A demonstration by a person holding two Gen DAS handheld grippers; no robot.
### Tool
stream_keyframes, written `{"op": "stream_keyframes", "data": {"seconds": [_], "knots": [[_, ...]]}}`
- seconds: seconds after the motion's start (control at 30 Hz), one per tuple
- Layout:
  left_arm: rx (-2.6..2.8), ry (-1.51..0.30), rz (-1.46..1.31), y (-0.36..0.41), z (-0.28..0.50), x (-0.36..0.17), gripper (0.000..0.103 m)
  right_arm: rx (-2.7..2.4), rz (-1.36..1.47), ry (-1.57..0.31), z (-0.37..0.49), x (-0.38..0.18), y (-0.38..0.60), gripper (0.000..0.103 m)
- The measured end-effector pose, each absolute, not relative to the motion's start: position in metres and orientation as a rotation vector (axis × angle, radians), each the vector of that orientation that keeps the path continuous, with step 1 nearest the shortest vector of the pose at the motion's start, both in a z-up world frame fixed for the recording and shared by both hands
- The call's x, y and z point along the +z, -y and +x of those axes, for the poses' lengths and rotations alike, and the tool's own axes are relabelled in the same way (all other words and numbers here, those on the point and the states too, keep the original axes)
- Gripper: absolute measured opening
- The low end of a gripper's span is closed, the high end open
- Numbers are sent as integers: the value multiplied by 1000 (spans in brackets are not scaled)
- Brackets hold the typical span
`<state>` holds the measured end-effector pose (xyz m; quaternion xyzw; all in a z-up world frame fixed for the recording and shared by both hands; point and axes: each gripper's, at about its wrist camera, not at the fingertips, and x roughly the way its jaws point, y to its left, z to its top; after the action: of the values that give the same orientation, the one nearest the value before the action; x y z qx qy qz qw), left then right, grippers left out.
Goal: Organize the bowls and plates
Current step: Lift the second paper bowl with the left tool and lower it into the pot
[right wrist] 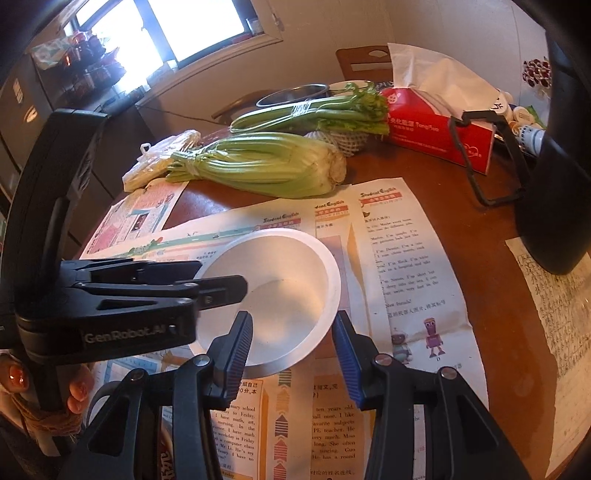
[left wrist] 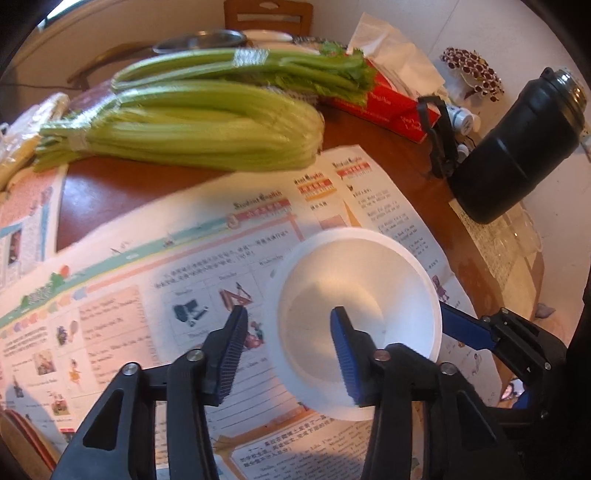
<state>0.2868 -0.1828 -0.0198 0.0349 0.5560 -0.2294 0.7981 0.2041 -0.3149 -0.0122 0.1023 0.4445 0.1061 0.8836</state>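
L gripper (left wrist: 288,328) is spread wide, nothing between its pads; its right finger (left wrist: 345,354) hangs over the inside of the white bowl (left wrist: 354,288), the left finger outside the rim over the paper. Contact w/ the bowl can't be told. In the right wrist view the same L gripper (right wrist: 221,288) comes in from the left edge, its tip at the bowl's near-left rim, a hand w/ painted nails (right wrist: 16,376) around its handle.

R gripper (right wrist: 291,343) is also released, jaws apart, holding nothing. It sits just in front of the bowl (right wrist: 280,280), fingers either side of the near rim; touching or not can't be told. From the left wrist view a blue finger of the R gripper (left wrist: 465,328) pokes in at the bowl's right side.

Bowl stands upright, empty, on newspaper sheets (right wrist: 406,258) spread over a brown round table (right wrist: 443,184).

Beyond the bowl: two celery bunches (right wrist: 266,166) lying across the table, one behind the other, w/ a plastic bag (right wrist: 159,162) at their left end. Red tissue box (right wrist: 436,125) to the right rear, a metal bowl (right wrist: 291,94) behind the celery, a wooden chair (right wrist: 364,64) further back. Black flask (left wrist: 517,147) leans at the right side, near a handwritten sheet (right wrist: 554,314). Window (right wrist: 166,29) upper left.
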Motion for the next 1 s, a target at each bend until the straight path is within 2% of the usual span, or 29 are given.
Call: {"op": "stream_keyframes", "data": {"seconds": [0.03,0.07,0.33,1.0], "knots": [[-501,-1206,70,183,287,-23,31,224,211,-928,205,-13,314,45],[-513,-1217,63,184,287,-25,30,228,209,-931,205,-14,312,45],[-510,-1211,42,176,283,-22,30,235,185,-927,204,-11,303,45],[-516,-1070,9,139,235,35,30,274,136,-828,169,38,278,46]]}}
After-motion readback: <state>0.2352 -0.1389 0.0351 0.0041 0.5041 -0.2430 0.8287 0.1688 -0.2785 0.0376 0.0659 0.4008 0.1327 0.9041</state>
